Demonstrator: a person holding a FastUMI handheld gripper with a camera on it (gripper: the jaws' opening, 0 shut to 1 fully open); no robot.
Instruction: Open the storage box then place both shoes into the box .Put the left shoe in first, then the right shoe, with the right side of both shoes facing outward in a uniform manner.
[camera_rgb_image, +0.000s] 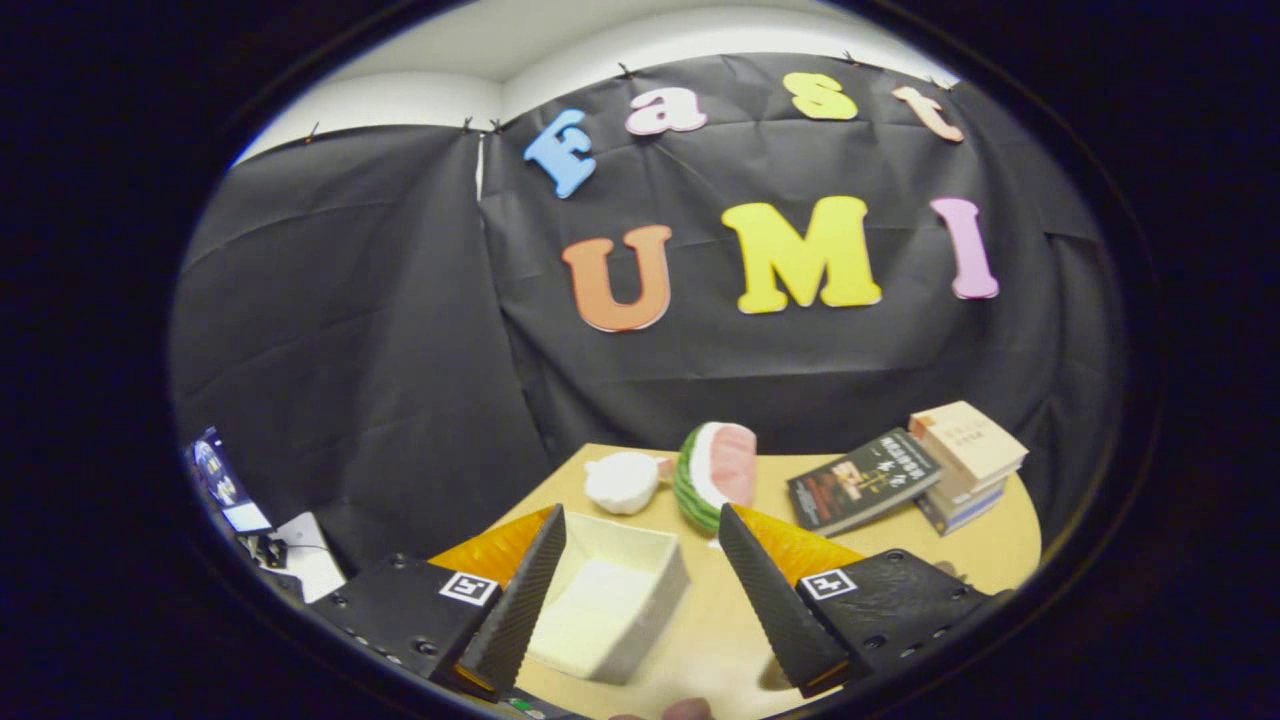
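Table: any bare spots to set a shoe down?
Bare table shows between the white open box and the open gripper's other finger, and ahead of the books. Crowded at the back: white plush, watermelon slice, book stack.

A watermelon wedge (715, 472) stands on the light wooden desk (720, 630) near its far edge, its pink flesh facing right and green striped rind to the left. Just beside it on the left lies a white rounded object (622, 481), too blurred to identify. To the right, a dark-covered book (862, 481) lies flat and slightly askew. Touching its right side is a short stack of tan books (968, 462). Off the desk to the left, low against the black cloth, sit a small lit screen (218, 476) and a white device (312, 556) with cables.
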